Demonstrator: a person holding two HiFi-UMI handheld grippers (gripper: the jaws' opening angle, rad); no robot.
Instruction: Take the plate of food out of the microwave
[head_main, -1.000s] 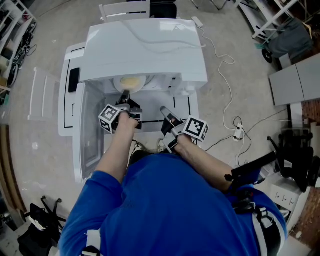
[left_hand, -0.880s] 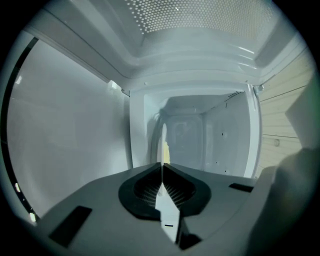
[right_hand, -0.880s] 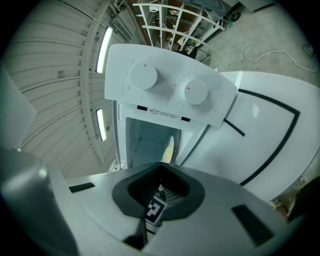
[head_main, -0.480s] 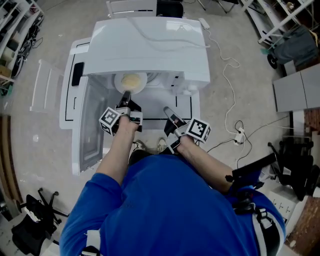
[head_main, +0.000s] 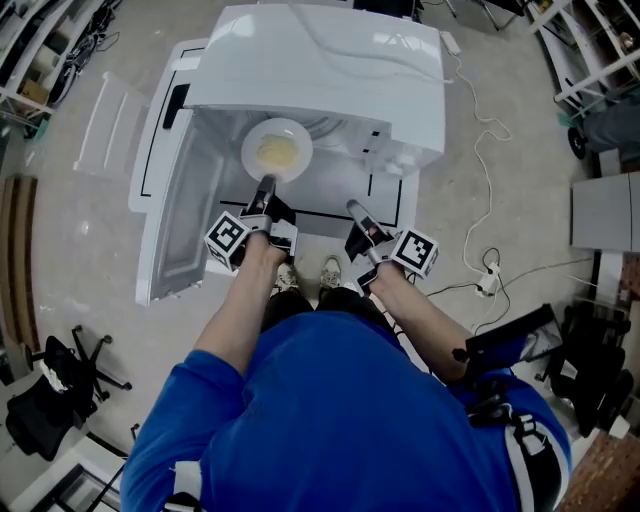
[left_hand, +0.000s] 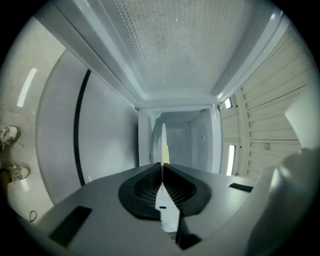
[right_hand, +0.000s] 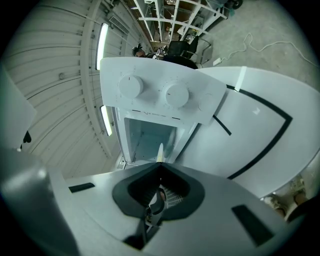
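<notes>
A white plate (head_main: 277, 150) with yellow food sits at the mouth of the open white microwave (head_main: 320, 60), partly past its front edge. My left gripper (head_main: 265, 186) is shut on the plate's near rim. In the left gripper view the plate (left_hand: 163, 142) runs edge-on out from between the closed jaws (left_hand: 162, 165), with the empty cavity behind it. My right gripper (head_main: 355, 210) hovers to the right of the plate, shut and holding nothing. Its own view (right_hand: 160, 167) faces the control panel with two knobs (right_hand: 131, 86), and the plate (right_hand: 160, 151) shows edge-on in the opening.
The microwave door (head_main: 185, 215) hangs open at the left. The microwave rests on a white stand with black lines (head_main: 385, 195). A white cable (head_main: 480, 150) and power strip (head_main: 488, 283) lie on the floor at the right. A dark chair (head_main: 50, 400) stands at lower left.
The left gripper has drawn the plate outward from under the microwave's top, so more of it shows now. The right gripper has barely shifted.
</notes>
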